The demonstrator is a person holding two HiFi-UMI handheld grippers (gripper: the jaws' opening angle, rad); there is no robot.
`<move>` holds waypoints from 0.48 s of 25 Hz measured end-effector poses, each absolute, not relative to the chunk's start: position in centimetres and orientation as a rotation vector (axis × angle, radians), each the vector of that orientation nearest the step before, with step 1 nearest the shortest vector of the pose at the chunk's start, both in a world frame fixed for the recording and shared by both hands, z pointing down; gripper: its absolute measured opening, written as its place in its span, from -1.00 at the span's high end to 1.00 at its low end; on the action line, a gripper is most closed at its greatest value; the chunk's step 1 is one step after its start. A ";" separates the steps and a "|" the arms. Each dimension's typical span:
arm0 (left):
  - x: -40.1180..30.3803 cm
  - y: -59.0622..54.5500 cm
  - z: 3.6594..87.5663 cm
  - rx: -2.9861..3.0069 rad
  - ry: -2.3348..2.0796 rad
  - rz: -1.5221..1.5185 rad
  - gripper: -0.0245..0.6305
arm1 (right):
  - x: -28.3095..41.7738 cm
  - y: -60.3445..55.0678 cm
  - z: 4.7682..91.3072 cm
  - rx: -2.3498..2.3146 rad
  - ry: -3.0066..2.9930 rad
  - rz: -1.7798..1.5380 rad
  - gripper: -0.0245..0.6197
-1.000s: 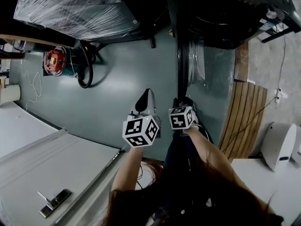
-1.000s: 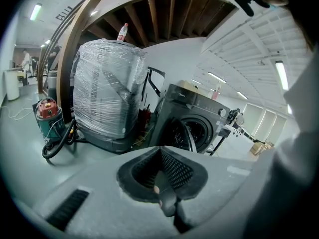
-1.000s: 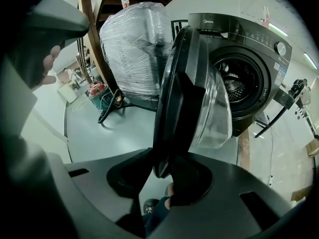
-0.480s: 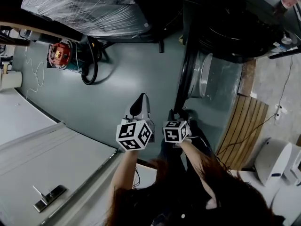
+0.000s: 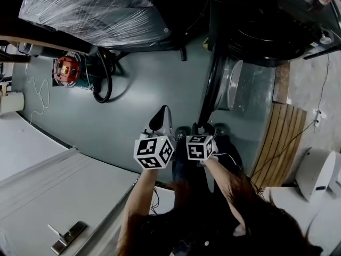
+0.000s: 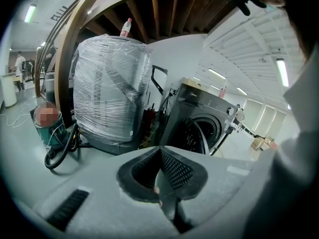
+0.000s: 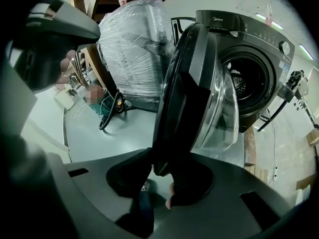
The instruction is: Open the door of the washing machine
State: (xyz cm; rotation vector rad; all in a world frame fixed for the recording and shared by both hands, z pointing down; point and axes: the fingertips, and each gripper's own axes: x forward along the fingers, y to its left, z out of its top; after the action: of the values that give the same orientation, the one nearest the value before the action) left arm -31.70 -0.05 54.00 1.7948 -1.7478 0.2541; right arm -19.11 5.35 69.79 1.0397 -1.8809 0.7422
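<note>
Washing machine (image 5: 266,28) running off the head view's top edge, door (image 7: 184,93) rim partly covering the right gripper (image 7: 158,176), pad contact reading unclear.

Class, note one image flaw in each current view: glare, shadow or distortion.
Head view: glare streaks on the wrapped appliance, washing machine lost in shadow. Left gripper view: fisheye bows the wooden frame, corners black. Right gripper view: door bulges large, glass glinting.
</note>
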 end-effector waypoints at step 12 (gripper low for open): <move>-35.7 -0.1 54.6 1.904 -1.619 0.301 0.89 | -23.9 4.6 69.9 1.193 -1.835 0.791 0.61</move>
State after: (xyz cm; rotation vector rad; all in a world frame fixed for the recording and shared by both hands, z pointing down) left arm -35.70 -0.07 54.63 1.9036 -1.6192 0.3006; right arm -23.95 4.62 69.95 1.1931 -1.8353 0.7907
